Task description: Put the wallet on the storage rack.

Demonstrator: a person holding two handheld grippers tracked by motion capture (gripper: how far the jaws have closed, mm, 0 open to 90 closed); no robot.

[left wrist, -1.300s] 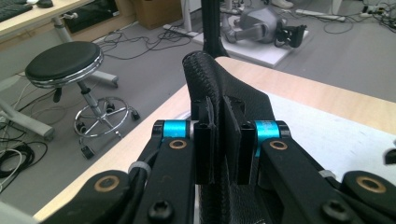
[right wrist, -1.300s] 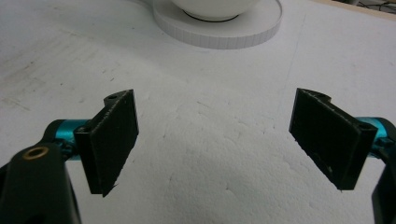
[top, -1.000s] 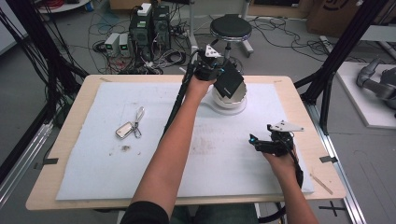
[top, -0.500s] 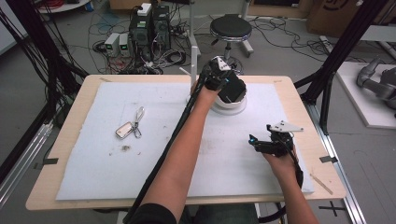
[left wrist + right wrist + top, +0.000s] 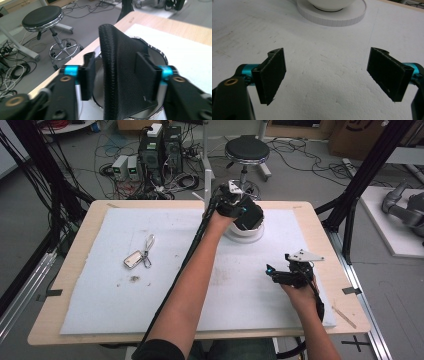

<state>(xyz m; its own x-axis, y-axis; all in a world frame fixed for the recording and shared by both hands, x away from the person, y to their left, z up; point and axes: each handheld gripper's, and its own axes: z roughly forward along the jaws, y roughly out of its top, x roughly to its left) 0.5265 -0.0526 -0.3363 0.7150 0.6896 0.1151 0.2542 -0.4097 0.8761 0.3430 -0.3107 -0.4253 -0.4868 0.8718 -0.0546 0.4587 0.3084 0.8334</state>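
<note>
A black leather wallet [image 5: 122,75] stands on edge in a shiny bowl [image 5: 160,53] on a white round base [image 5: 245,234] at the table's far middle. My left gripper [image 5: 117,72] straddles it, and its jaws have just been opening. The wallet is between the pads, with a clear gap at the left pad. In the high view the left gripper [image 5: 239,206] hangs over the wallet [image 5: 248,217]. My right gripper [image 5: 272,272] hovers low over the white mat at the right, open and empty, as the right gripper view [image 5: 327,75] shows, with the base [image 5: 332,12] ahead.
A key fob with keys [image 5: 140,256] lies on the white mat [image 5: 100,295] at the left. A stool [image 5: 246,151] and cables stand on the floor beyond the far edge. The person's left forearm [image 5: 195,270] crosses the middle of the table.
The left hand has turned and shifted slightly right over the bowl, bringing the wallet down into it. The right hand has stayed put.
</note>
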